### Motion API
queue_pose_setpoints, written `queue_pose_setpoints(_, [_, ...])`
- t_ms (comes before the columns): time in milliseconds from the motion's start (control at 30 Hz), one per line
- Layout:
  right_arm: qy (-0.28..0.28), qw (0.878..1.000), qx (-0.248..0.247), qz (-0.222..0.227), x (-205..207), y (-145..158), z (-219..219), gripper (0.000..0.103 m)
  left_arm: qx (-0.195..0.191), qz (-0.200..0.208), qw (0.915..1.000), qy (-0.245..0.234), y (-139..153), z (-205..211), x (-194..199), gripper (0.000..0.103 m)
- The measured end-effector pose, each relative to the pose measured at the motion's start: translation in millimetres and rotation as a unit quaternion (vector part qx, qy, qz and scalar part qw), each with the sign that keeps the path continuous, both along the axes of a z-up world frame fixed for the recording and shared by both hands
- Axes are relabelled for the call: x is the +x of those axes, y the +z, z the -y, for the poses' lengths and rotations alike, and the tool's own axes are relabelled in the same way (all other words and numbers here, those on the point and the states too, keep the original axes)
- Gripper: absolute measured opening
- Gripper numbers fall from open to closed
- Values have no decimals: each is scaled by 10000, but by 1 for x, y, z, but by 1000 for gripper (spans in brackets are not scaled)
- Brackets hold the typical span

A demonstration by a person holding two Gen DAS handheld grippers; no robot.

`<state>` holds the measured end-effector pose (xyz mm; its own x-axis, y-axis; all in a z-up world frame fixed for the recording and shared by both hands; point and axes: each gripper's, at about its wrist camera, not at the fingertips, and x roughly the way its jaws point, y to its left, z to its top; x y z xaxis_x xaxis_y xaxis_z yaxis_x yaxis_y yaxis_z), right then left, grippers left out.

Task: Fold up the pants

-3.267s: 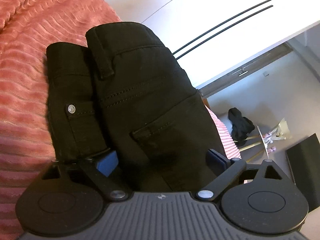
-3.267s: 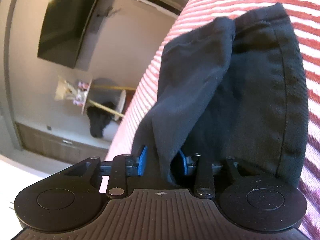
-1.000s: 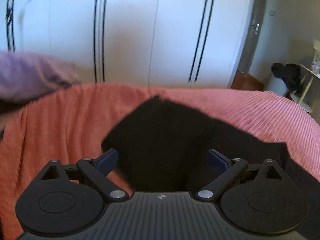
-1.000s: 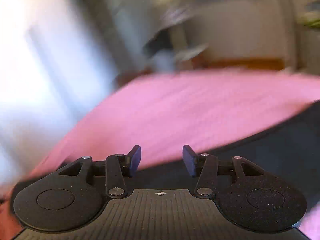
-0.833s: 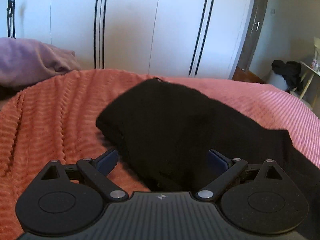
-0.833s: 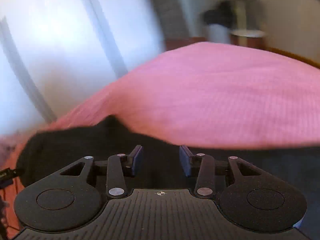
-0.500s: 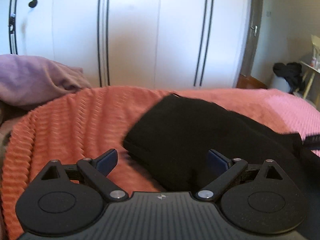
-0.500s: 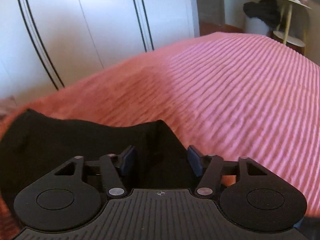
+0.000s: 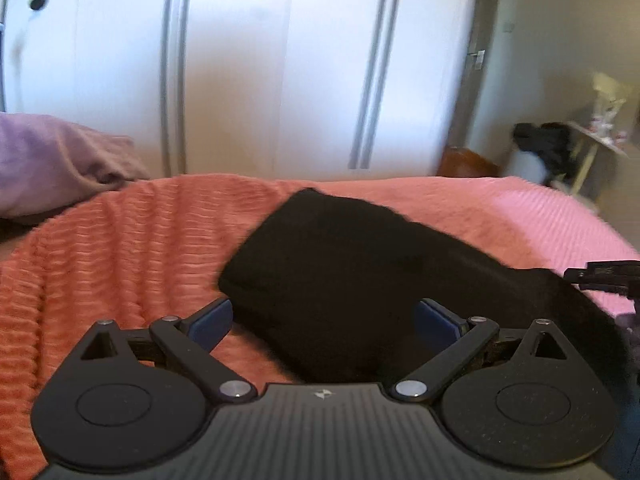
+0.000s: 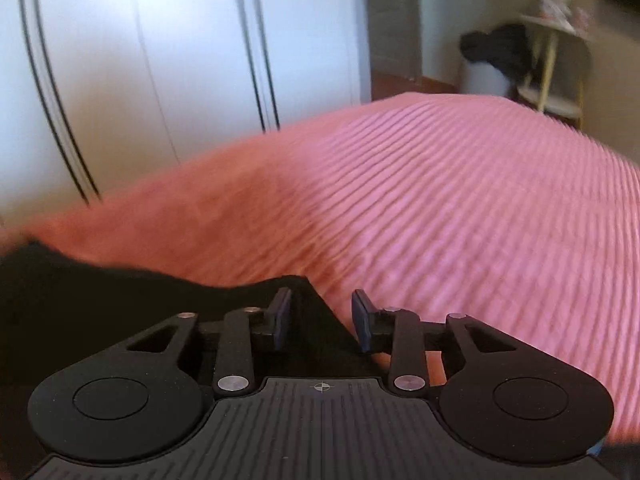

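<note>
My left tongs (image 9: 323,322) stood wide open above the bed, holding nothing, with the one pair of black pants (image 9: 360,276) lying folded on the pink ribbed bedspread (image 9: 120,248) directly ahead of them and running between the two blue pads. The near left edge of the pants sat just beside my left pad (image 9: 210,322); their far corner pointed away toward the white wardrobe doors (image 9: 240,72). To the left of those tongs the bedspread lay bare up to a single purple pillow (image 9: 52,160) at the far left.

My right tongs (image 10: 320,322) were also parted, more narrowly, gripping nothing. One corner of the pants (image 10: 120,304) reached in between the pads from the left, and I could not tell whether cloth touched either pad. Ahead and to the right of them the bedspread (image 10: 460,208) ran open to the far edge of the bed. Beyond that edge stood one small side table (image 10: 556,64) and a dark heap on a white bin (image 10: 488,60). In the left view, the tip of my right tongs showed at the right edge.
</note>
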<state>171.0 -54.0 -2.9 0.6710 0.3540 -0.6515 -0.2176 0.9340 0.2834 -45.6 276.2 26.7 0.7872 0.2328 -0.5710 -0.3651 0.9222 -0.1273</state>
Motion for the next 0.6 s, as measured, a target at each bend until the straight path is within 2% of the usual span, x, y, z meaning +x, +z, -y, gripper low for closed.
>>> queue_pose_setpoints(100, [-307,9986,423,-124,-46,13,65,36,-300,82,9981,-533,5,27,8,99])
queue_pose_setpoints(167, [-528,9963,609,-312,-78,12,113,35,-406,85,9935,-1056,9,57,18,99])
queue_pose_setpoints(200, [-661,9942,700,-474,-93,9,138,28,-466,30,9895,-1370,9,76,25,99])
queue_pose_setpoints(267, [-995,9873,809,-936,-120,-7,189,25,-591,-106,9786,-1967,5,115,40,99])
queue_pose_setpoints(300, [-1262,9825,757,-1140,-132,-17,212,21,-671,-202,9731,-2196,1,134,48,99])
queue_pose_setpoints(333, [-1581,9774,677,-1231,-142,-24,233,17,-781,-370,9662,-2429,-6,155,58,99])
queue_pose_setpoints(367, [-1899,9715,669,-1248,-151,-28,256,0,-864,-552,9613,-2557,-13,172,67,99])
queue_pose_setpoints(433, [-2459,9573,959,-1182,-166,-26,297,0,-1073,-1023,9520,-2677,-30,205,86,99])
queue_pose_setpoints(500, [-2975,9428,1132,-991,-182,-16,336,7,-1389,-1491,9395,-2755,-44,225,100,99])
queue_pose_setpoints(533, [-3145,9390,1119,-829,-190,-11,353,11,-1491,-1586,9367,-2742,-50,230,103,99])
queue_pose_setpoints(600, [-3692,9229,882,-643,-209,-10,388,55,-1255,-1618,9442,-2581,-56,237,104,99])
